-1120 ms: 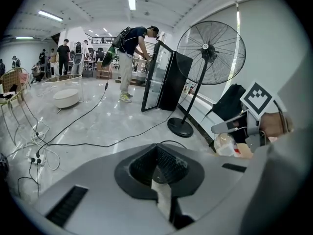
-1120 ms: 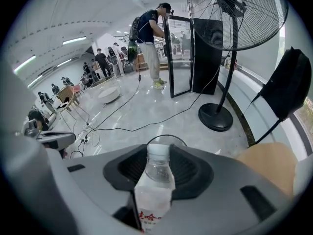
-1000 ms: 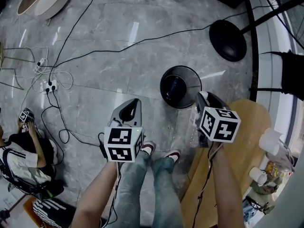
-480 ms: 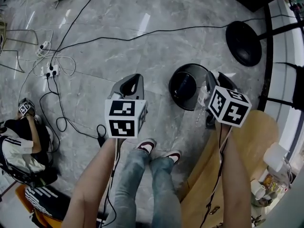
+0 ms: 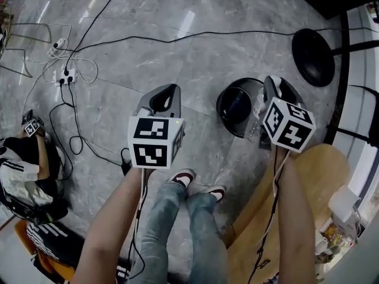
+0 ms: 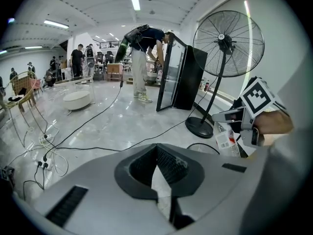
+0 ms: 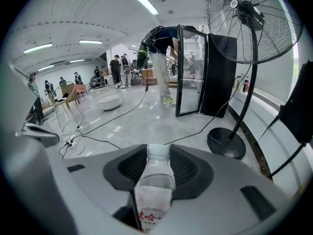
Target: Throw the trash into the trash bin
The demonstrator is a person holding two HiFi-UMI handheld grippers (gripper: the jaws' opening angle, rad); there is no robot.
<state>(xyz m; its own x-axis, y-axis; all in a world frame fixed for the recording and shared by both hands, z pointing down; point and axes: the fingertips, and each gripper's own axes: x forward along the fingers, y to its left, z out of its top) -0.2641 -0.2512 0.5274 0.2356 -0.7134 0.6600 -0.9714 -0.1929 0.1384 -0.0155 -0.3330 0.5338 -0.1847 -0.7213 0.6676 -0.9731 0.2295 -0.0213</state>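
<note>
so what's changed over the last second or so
Both grippers moved forward toward the trash bin. In the head view, the right gripper now sits at the bin's right edge, still shut on the plastic bottle. Nothing has been let go. The left gripper stays empty, left of the bin. The bin and fan base have not moved.

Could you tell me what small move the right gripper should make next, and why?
Probably carry the right gripper slightly left, over the trash bin mouth: it is shut on the plastic bottle, which hangs by the bin's right rim, not clearly above the opening.
</note>
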